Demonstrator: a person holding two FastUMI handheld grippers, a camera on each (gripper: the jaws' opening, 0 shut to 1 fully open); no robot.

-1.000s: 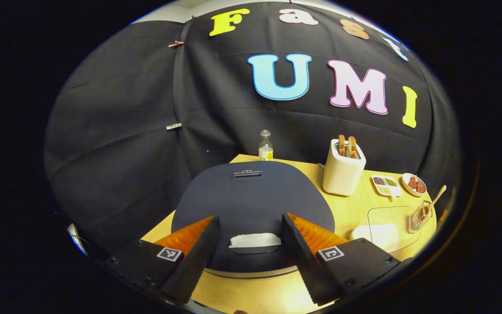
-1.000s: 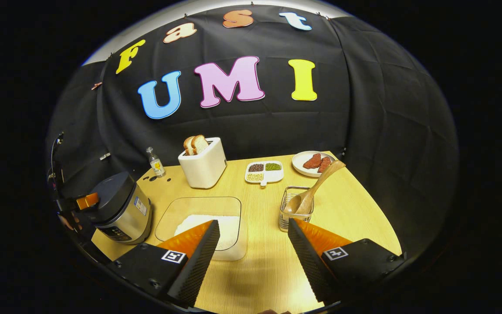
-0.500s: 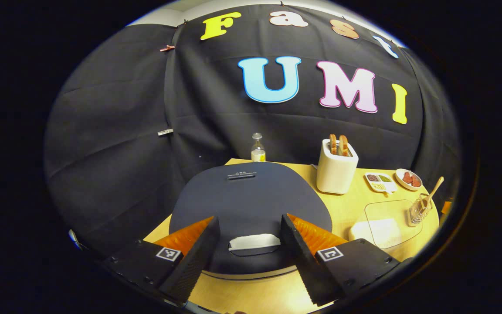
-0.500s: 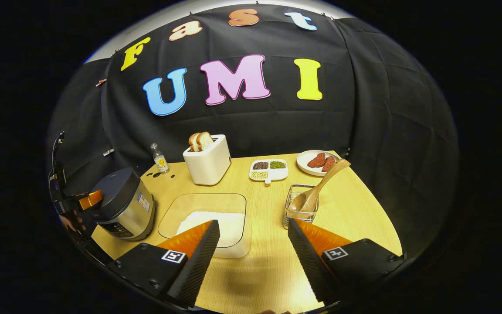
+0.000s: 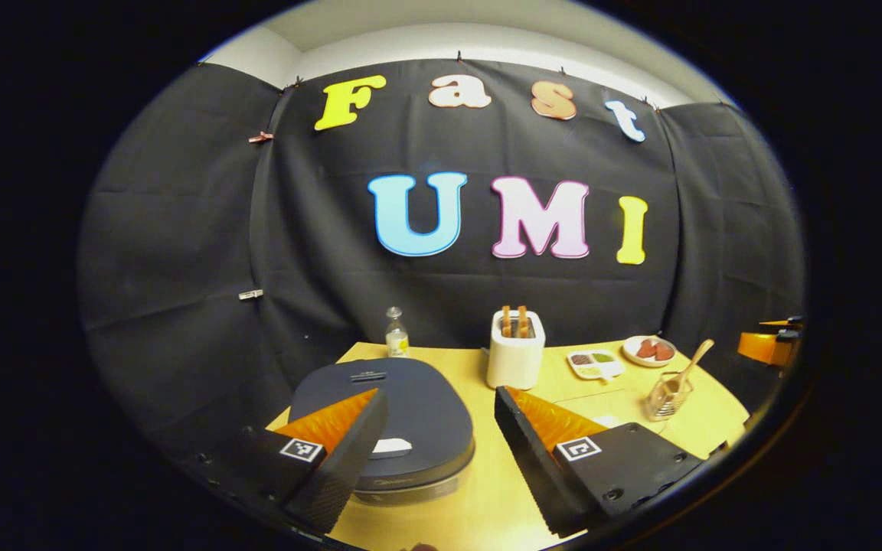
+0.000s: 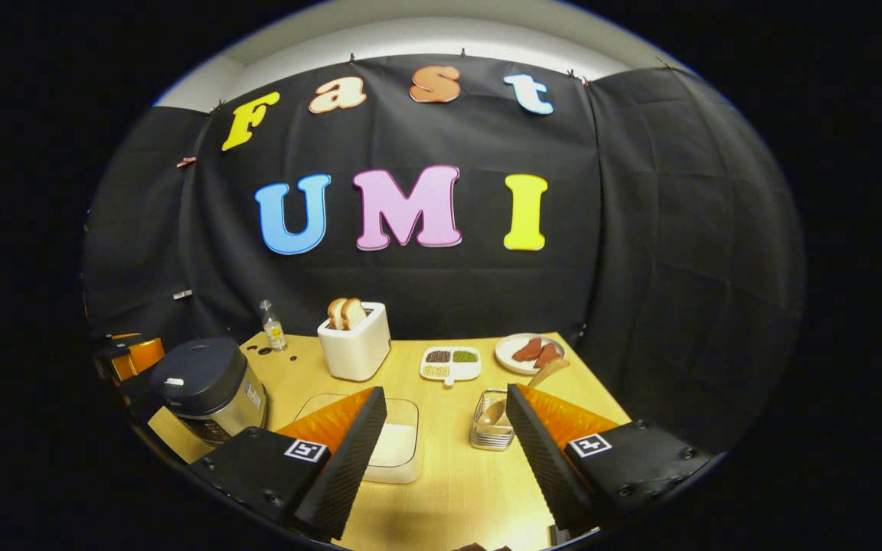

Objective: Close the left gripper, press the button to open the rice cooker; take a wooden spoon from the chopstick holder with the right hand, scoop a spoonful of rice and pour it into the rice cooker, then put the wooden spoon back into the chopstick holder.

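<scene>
Left gripper view: left gripper [image 5: 441,428] gapes above closed rice cooker [image 5: 410,405]; right gripper [image 6: 445,428] likewise spread, empty.

Left gripper [image 5: 441,428] and right gripper [image 6: 445,428]: jaws apart.

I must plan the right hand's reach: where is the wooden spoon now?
The wooden spoon stands in the chopstick holder, right of the rice container, in front of the meat plate.
</scene>
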